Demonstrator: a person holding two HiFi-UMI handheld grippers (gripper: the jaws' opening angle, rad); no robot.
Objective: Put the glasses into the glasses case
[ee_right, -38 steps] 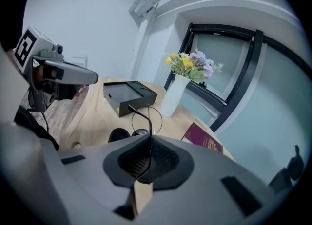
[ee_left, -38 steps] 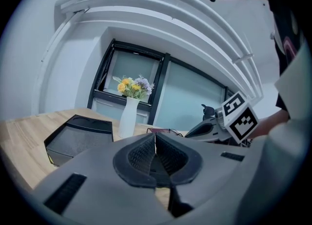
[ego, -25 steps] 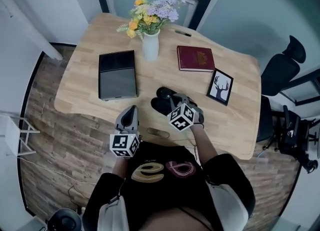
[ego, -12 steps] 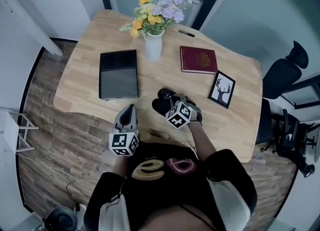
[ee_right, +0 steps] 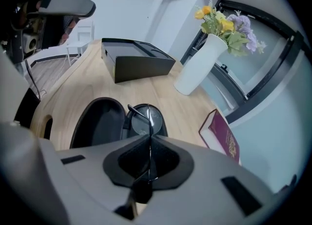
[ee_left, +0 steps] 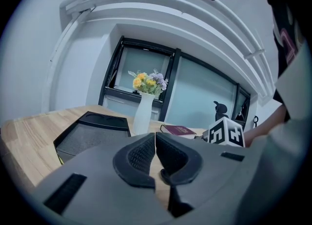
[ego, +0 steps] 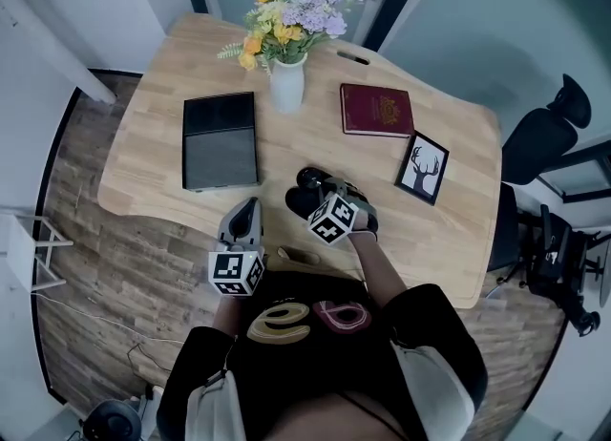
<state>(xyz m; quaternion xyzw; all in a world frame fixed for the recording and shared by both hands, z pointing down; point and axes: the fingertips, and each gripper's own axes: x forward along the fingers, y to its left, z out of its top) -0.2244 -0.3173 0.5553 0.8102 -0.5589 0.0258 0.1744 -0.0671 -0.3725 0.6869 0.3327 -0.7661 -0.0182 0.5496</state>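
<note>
the glasses are pinched by a thin dark part of the frame between the pads of the right gripper. its jaws are drawn narrow onto the wire, and the gripper is tipped steeply downward. this hold lets one lens hang below the jaws, directly over the open glasses case. whether the lens touches the lining cannot be told.

in the head view the glasses case is seen near the 6 o'clock edge of the table, lying open so that both dark halves face upward. it is judged to have been left so in order that the glasses can be lowered in from above. the right gripper is held just at 4 o'clock of it.

the left gripper is held with its pads together and nothing between them. in the head view the left gripper is seen at 8 o'clock of the case, apart from it, and is judged to be kept in reserve for steadying or closing the case.

the vase stands at 12 o'clock of the case, the black tray at 10 o'clock, the red book at 1 o'clock and the picture at 3 o'clock, all well clear of the work.
</note>
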